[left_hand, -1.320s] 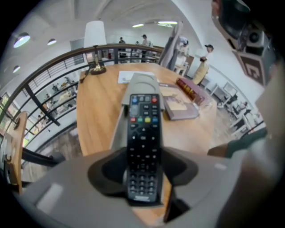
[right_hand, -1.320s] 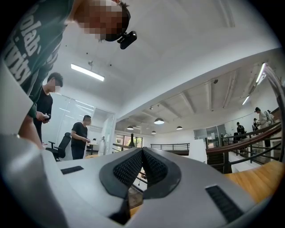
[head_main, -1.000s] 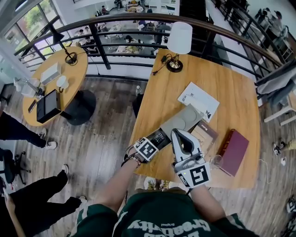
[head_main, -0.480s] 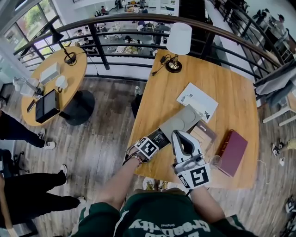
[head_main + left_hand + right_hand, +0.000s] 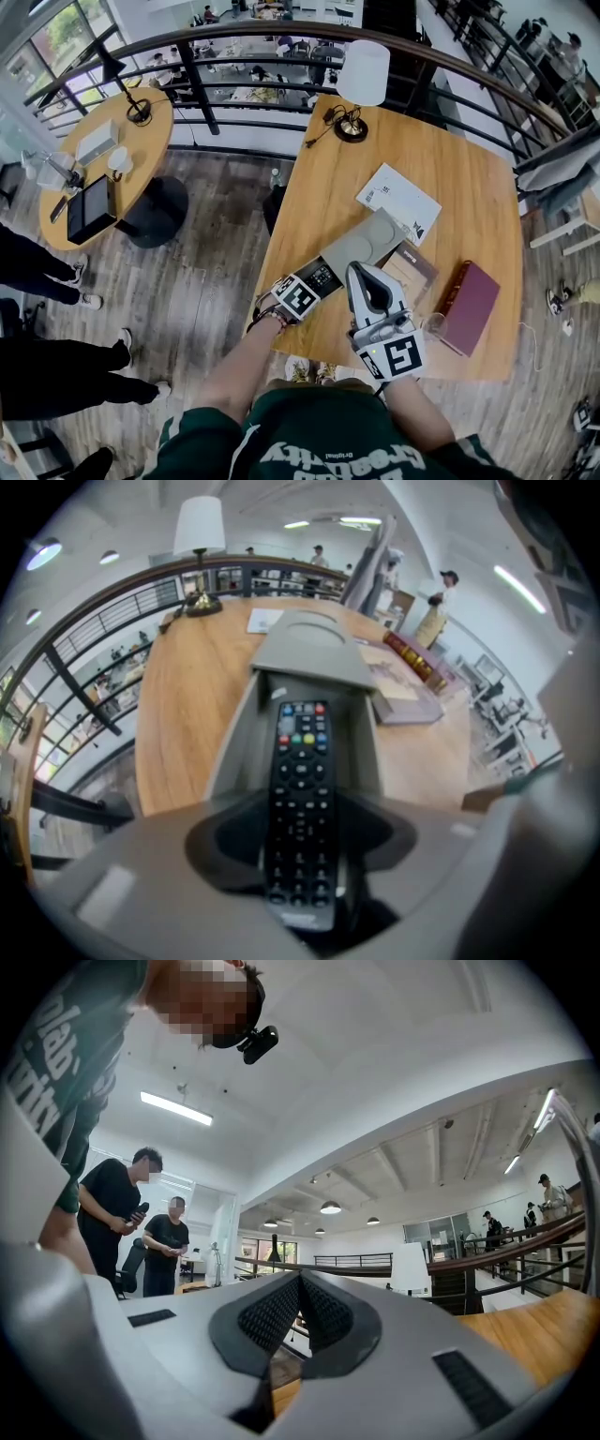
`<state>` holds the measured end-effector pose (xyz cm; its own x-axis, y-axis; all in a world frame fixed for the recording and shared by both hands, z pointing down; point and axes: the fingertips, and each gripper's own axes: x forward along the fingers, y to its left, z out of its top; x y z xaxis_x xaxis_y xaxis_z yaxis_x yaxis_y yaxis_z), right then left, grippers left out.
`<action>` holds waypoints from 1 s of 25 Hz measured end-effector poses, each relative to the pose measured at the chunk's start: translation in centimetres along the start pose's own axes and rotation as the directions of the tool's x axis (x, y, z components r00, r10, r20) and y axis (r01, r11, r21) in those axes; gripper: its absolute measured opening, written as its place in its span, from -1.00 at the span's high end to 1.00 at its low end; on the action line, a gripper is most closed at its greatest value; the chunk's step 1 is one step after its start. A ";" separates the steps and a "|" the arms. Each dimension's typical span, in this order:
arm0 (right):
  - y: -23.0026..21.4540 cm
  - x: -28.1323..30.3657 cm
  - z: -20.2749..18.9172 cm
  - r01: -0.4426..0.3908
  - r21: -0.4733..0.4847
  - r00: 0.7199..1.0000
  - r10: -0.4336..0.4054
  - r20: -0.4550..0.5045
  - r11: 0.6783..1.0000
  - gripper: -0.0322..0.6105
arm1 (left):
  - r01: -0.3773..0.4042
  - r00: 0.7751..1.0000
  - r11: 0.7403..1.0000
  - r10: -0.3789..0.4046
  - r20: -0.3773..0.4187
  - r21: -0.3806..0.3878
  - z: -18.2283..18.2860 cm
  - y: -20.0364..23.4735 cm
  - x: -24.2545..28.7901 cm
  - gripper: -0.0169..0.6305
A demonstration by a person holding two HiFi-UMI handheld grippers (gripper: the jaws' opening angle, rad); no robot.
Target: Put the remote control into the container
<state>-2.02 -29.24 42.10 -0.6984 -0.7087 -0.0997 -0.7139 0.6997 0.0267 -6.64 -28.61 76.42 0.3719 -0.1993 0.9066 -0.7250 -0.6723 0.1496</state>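
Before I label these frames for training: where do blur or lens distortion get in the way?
Head view: evenly lit and sharp, wide-angle bowing toward the edges. Left gripper view: remote control sharp at its coloured buttons, near end soft, dark round border. Right gripper view: own jaws soft up close, room behind crisp, same dark border.

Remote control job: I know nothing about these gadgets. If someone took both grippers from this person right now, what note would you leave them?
Left gripper: jaws wide apart, astride the near end of the remote control; no grip visible.
Right gripper: shut, empty, pointing level over the table.
Remote: appears to lie lengthwise in the open near end of the grey container.
Done: placement looks complete.
Left: lift the left gripper clear and check the remote sits fully inside.
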 end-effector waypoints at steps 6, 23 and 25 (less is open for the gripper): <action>0.1 0.3 -0.1 -0.005 0.011 1.000 0.005 -0.011 1.000 0.85 | -0.016 1.000 1.000 0.015 0.021 0.018 0.1 0.0 -0.4 0.25; 0.7 0.1 -0.2 -0.035 0.008 0.999 0.035 -0.008 0.999 0.85 | 0.006 0.996 1.000 -0.004 0.088 -0.019 0.6 -0.1 -2.0 0.18; 1.0 0.2 0.0 -0.041 0.005 0.999 0.041 -0.007 0.999 0.85 | 0.000 0.994 1.000 0.001 0.107 -0.014 1.1 -0.2 -2.9 0.19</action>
<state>-2.83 -28.71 42.08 -0.7272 -0.6802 -0.0921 -0.6846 0.7285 0.0258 -6.91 -28.70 73.30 0.4308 -0.2752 0.8595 -0.7331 -0.6621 0.1555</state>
